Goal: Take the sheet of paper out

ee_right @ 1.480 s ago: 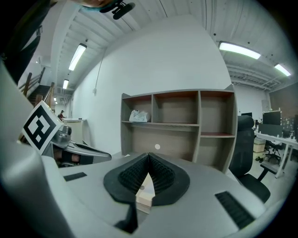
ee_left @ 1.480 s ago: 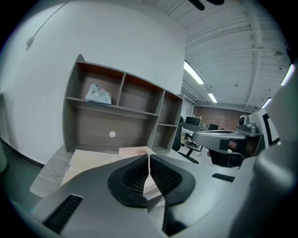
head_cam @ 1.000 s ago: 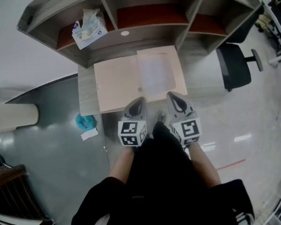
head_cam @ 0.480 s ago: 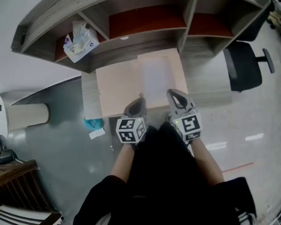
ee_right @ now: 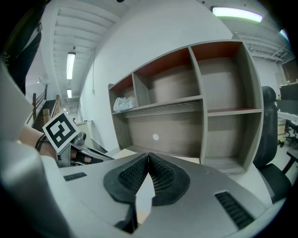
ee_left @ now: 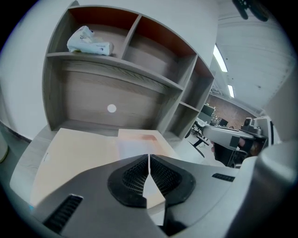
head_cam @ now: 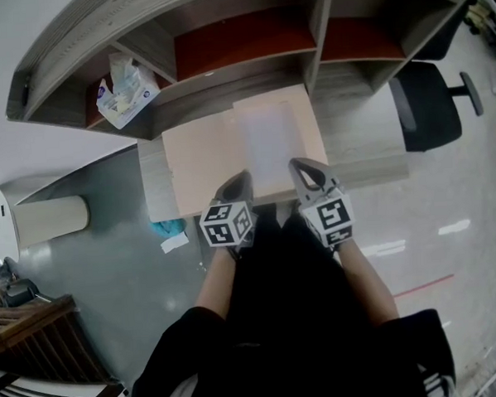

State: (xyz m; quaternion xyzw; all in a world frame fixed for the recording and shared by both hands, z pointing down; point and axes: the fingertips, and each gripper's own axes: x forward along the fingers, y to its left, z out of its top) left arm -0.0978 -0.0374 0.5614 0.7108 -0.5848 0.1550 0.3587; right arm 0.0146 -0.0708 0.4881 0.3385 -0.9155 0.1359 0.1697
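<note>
An open pale pink folder lies on the grey desk. A white sheet of paper rests on its right half. My left gripper is shut and empty, its tips over the folder's near edge just left of the sheet. My right gripper is also shut and empty, at the sheet's near right corner. In the left gripper view the shut jaws point at the folder and sheet. In the right gripper view the shut jaws face the shelf unit, and the folder is mostly hidden behind them.
A grey shelf unit with red-backed compartments stands at the desk's back, a tissue pack in its left compartment. A black office chair is to the right. A blue cloth and a white cylinder are on the floor at left.
Both grippers have sunk and edged forward over the folder's near edge, still shut. The folder and sheet have not moved.
</note>
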